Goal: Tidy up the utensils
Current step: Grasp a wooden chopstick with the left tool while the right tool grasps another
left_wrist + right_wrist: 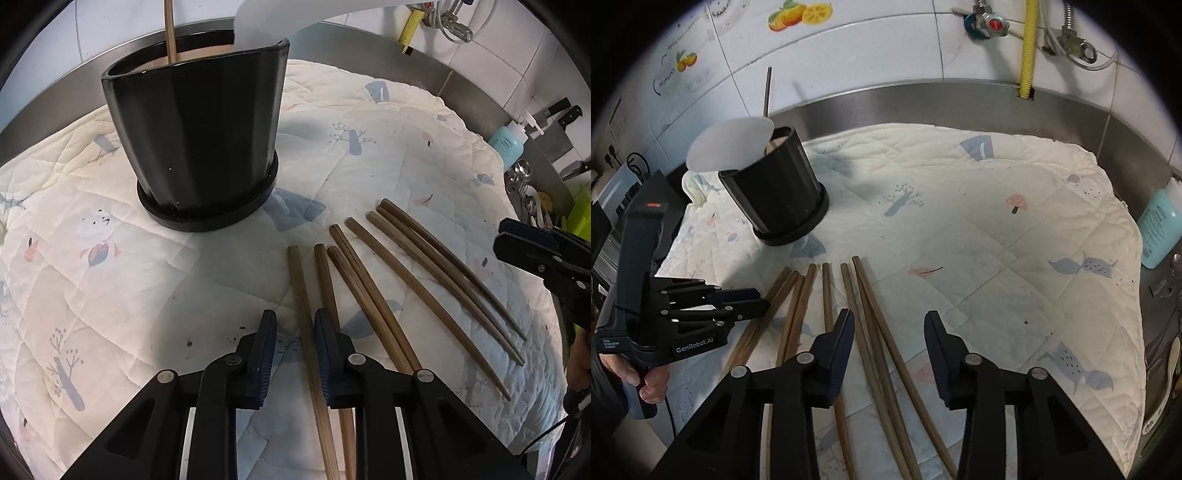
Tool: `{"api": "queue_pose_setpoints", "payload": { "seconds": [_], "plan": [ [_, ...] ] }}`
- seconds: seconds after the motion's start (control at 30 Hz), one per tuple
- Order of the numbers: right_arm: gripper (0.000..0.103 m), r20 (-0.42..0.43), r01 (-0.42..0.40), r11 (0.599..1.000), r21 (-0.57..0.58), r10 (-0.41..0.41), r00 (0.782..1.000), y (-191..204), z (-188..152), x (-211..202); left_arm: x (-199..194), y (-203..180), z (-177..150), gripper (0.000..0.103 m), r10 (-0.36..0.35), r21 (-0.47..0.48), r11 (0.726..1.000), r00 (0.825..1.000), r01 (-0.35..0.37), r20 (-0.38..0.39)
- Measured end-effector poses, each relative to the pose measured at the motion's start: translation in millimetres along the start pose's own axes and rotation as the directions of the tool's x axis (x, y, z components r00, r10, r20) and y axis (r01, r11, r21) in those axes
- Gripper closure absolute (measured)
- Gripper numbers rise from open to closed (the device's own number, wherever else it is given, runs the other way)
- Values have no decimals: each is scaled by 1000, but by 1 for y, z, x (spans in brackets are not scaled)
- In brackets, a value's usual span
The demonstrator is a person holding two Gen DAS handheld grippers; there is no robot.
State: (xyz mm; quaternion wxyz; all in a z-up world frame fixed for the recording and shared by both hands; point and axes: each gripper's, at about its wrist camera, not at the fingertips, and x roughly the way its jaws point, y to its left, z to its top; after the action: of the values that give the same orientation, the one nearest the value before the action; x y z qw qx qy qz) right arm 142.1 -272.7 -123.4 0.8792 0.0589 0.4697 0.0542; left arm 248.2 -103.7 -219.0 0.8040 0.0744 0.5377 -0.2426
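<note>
Several brown wooden chopsticks (388,280) lie fanned out on a quilted cloth (147,280); they also show in the right wrist view (827,295). A black utensil holder (199,140) stands at the back left with one chopstick (170,33) upright in it; it shows in the right wrist view (775,188) too. My left gripper (295,325) is open, its jaws on either side of the leftmost chopstick (306,332), low over the cloth. My right gripper (888,321) is open above the rightmost chopsticks (879,332).
A steel counter rim (923,99) and tiled wall run behind the cloth. A blue soap bottle (1156,229) stands at the right edge. Knives (561,114) and metal utensils (521,177) sit at the far right. A white disc (731,144) leans at the holder.
</note>
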Motion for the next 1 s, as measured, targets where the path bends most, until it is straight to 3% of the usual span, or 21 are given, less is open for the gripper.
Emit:
{"api": "queue_pose_setpoints", "payload": {
  "seconds": [0.17, 0.57, 0.77, 1.0],
  "plan": [
    [66, -39, -4, 1000, -18, 3, 999, 0, 5, 15, 2, -2, 3, 81, 17, -4, 1000, 1000, -17, 4],
    [68, -114, -5, 998, -63, -2, 993, 1, 12, 53, -3, 2, -4, 84, 19, -18, 1000, 1000, -19, 18],
    [68, -103, 21, 1000, -16, -22, 994, -17, 10, 55, -4, 3, -5, 84, 17, -19, 1000, 1000, -16, 19],
    [72, -99, 30, 997, -65, -36, 994, -14, 9, 55, -6, 3, -5, 84, 19, -15, 1000, 1000, -18, 15]
  ]
}}
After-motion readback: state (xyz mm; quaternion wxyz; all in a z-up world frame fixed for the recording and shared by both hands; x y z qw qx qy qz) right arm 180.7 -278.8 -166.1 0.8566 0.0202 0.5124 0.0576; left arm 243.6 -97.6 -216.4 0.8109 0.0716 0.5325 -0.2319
